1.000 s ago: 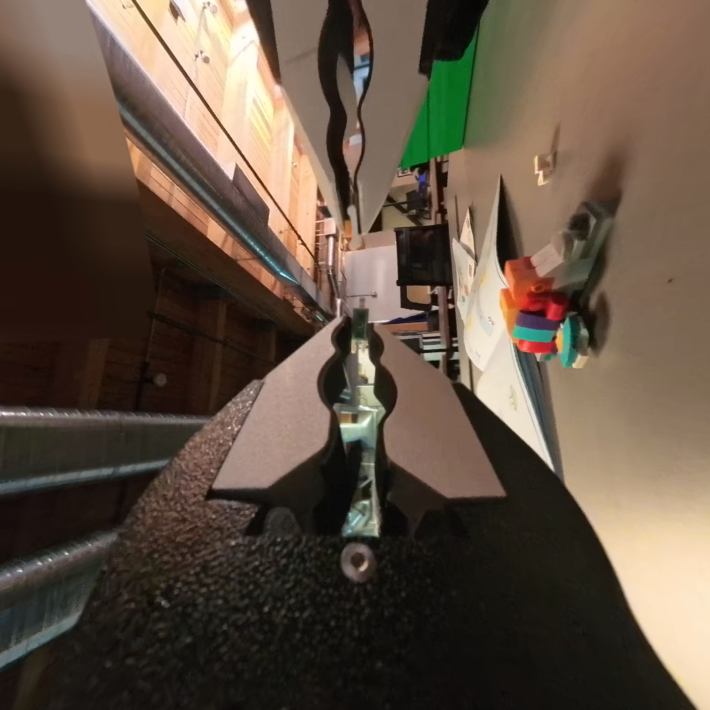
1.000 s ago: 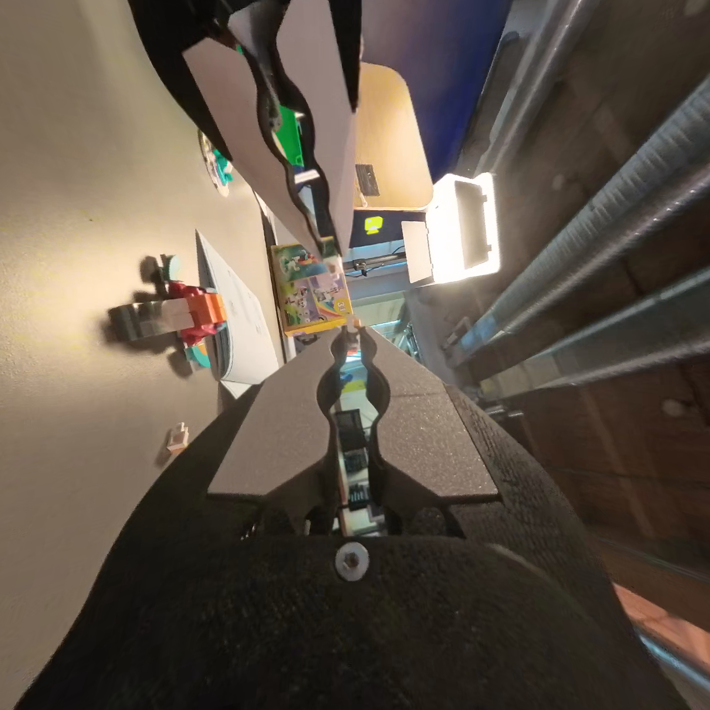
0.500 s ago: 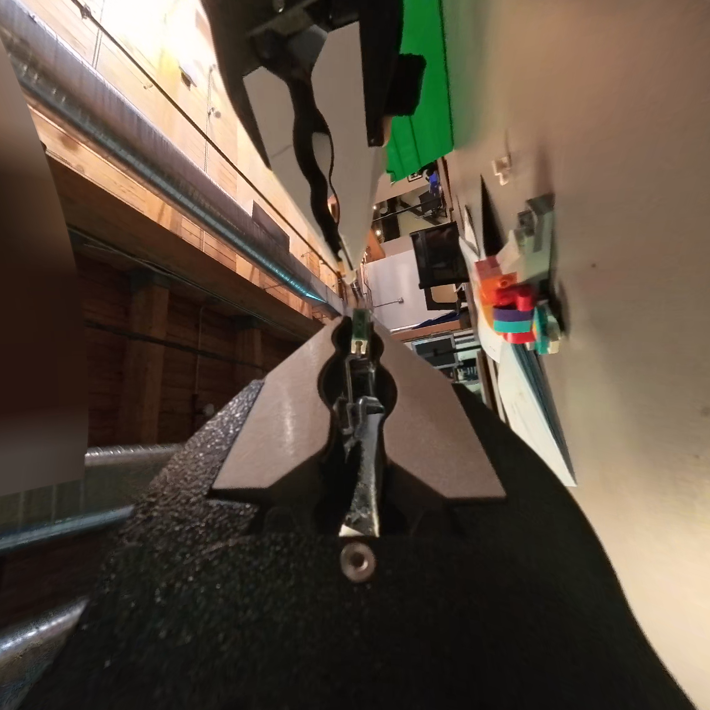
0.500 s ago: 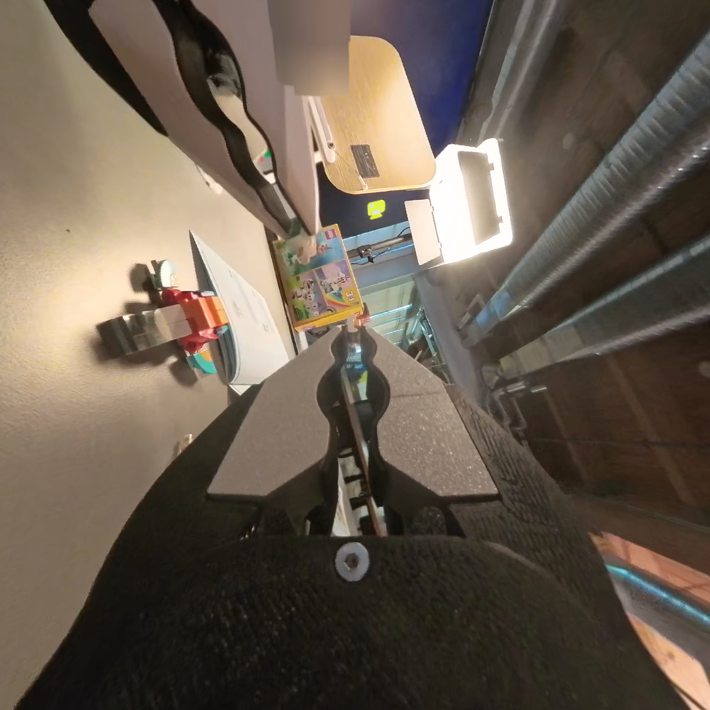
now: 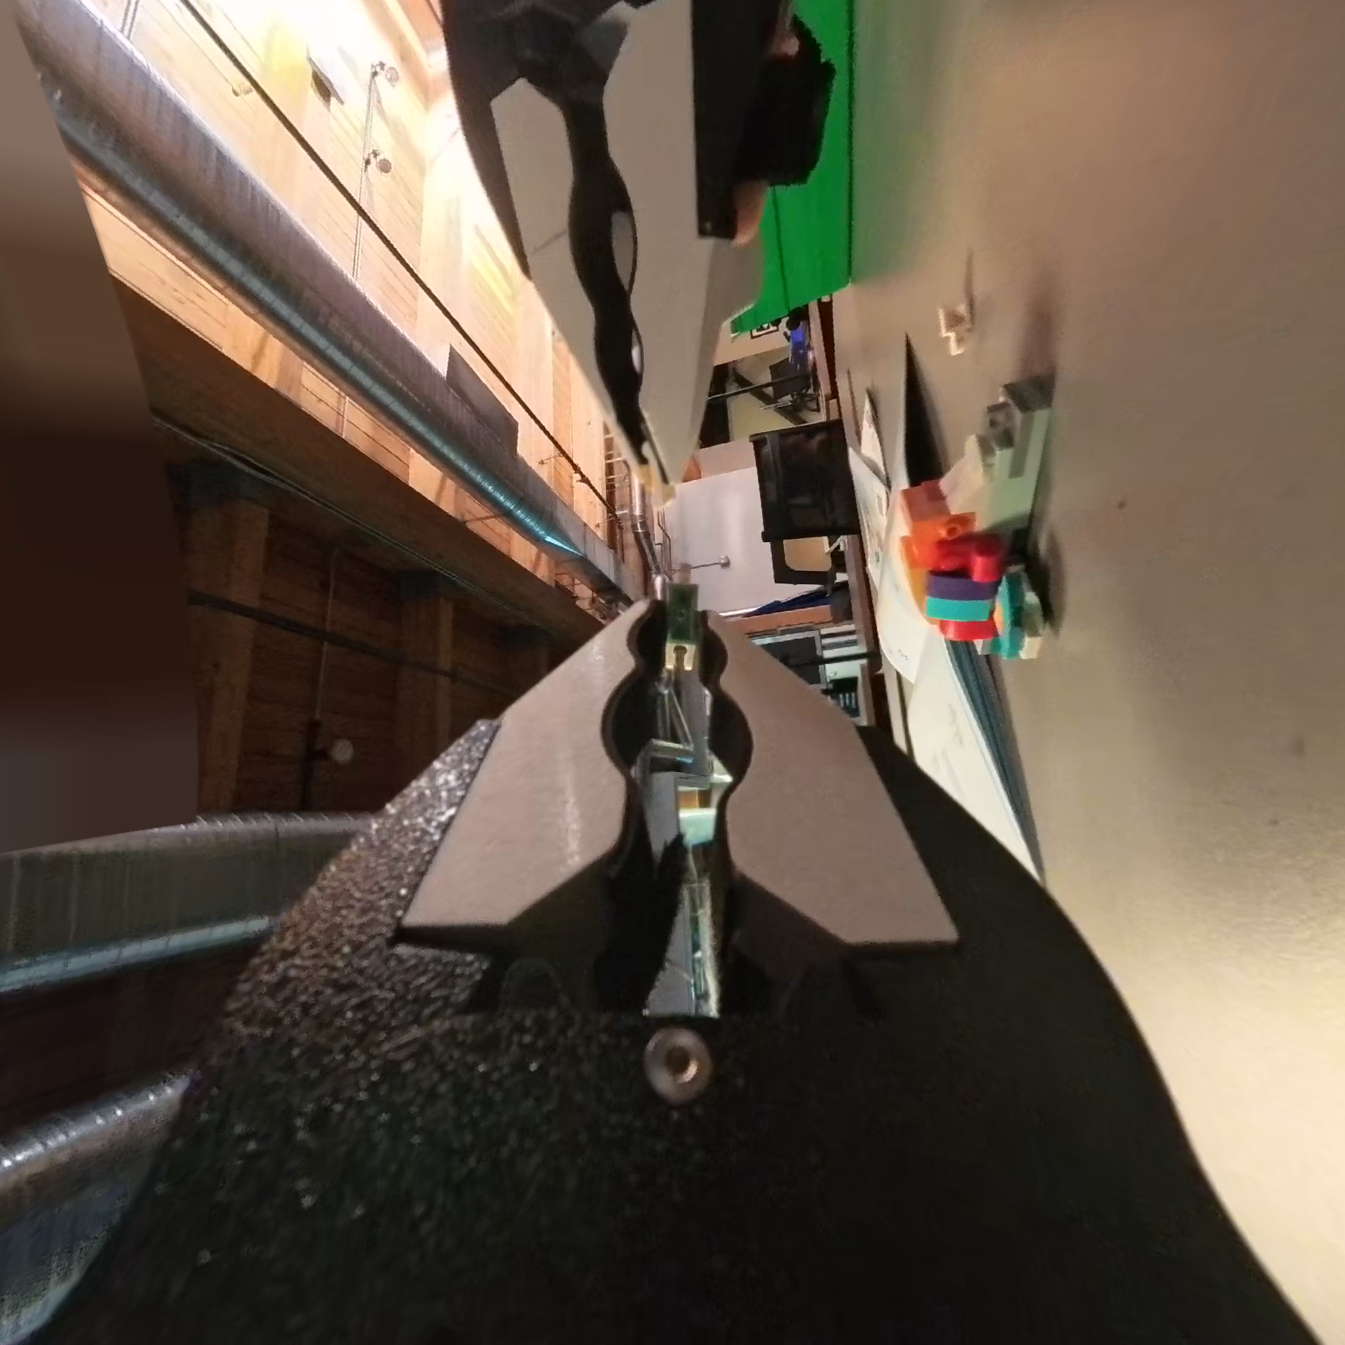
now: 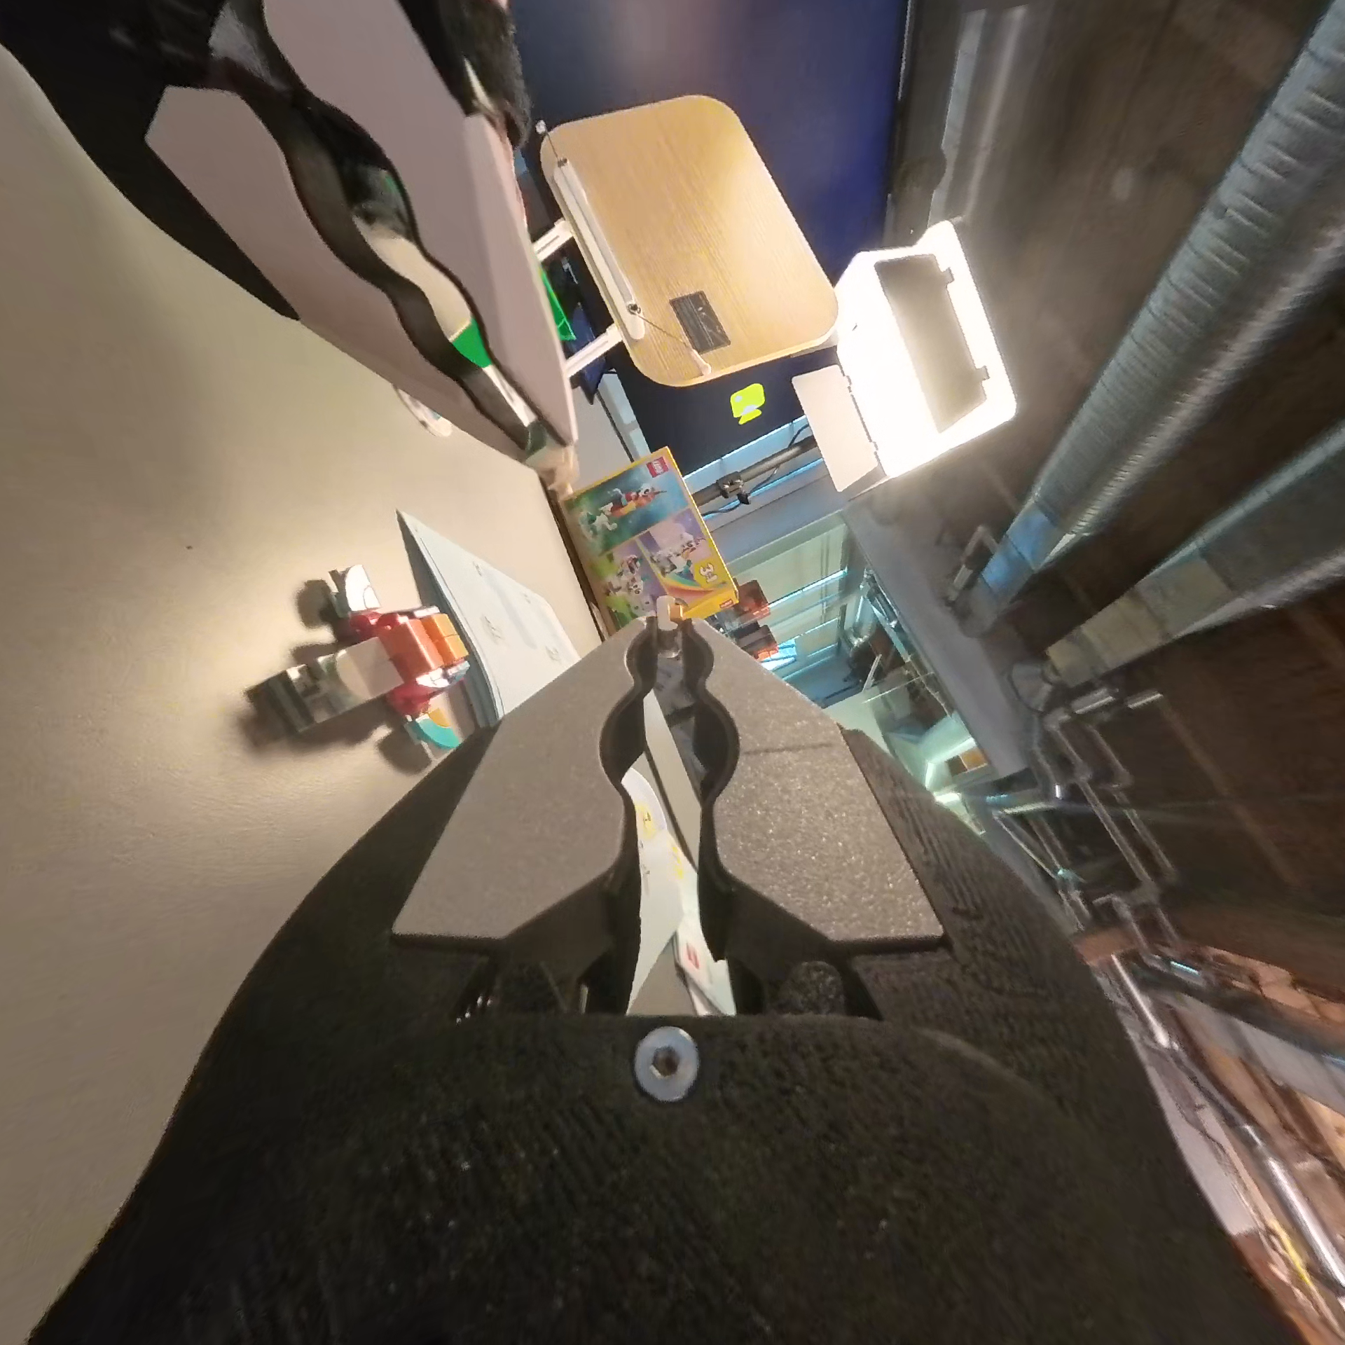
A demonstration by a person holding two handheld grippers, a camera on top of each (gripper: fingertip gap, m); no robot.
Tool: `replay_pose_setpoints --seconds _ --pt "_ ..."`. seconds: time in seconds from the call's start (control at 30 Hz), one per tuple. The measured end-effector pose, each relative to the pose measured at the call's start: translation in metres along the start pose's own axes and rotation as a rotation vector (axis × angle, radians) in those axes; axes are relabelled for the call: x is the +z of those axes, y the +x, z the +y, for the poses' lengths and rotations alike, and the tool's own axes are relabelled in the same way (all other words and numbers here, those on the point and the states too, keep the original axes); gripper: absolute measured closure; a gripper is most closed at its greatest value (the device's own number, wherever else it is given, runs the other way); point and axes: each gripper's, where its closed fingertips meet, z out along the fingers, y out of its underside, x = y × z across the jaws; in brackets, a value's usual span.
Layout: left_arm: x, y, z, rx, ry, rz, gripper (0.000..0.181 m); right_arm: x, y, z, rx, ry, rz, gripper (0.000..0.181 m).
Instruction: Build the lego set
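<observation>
My left gripper (image 5: pixel 680 617) is shut on a small green lego piece (image 5: pixel 683 627), held in the air off the table. My right gripper (image 6: pixel 664 632) is shut on a small white piece (image 6: pixel 664 608). Each gripper shows in the other's view, reaching in from the top: the right one in the left wrist view (image 5: pixel 659 466), the left one in the right wrist view (image 6: pixel 547 453). Their tips are close but apart. The partly built model (image 5: pixel 968 560), with grey, white, orange, red, purple and teal bricks, stands on the beige table (image 5: pixel 1201 655). It also shows in the right wrist view (image 6: pixel 378 655).
An instruction booklet (image 5: pixel 946 735) lies next to the model, also in the right wrist view (image 6: pixel 502 604). The colourful set box (image 6: pixel 648 538) stands behind it. A small white piece (image 5: pixel 957 320) lies loose on the table. A green sheet (image 5: pixel 808 182) is farther back.
Both grippers stay shut on their pieces. Both have turned and shifted a little in the air, so the model sits slightly differently in each view. Their tips stay close together.
</observation>
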Motion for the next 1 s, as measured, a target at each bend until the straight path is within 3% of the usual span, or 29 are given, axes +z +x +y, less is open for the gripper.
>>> replay_pose_setpoints --seconds 0.23,0.47,1.0 --pt "-0.001 0.002 0.004 -0.041 0.002 0.001 0.176 -0.002 0.009 0.01 0.016 -0.043 0.039 0.178" --pt "-0.003 0.005 -0.001 -0.058 0.024 -0.002 0.175 -0.01 0.041 0.036 0.221 -0.099 0.154 0.177" --pt "-0.004 0.003 -0.004 -0.065 0.038 -0.029 0.175 -0.016 0.061 0.065 0.483 -0.15 0.254 0.177"
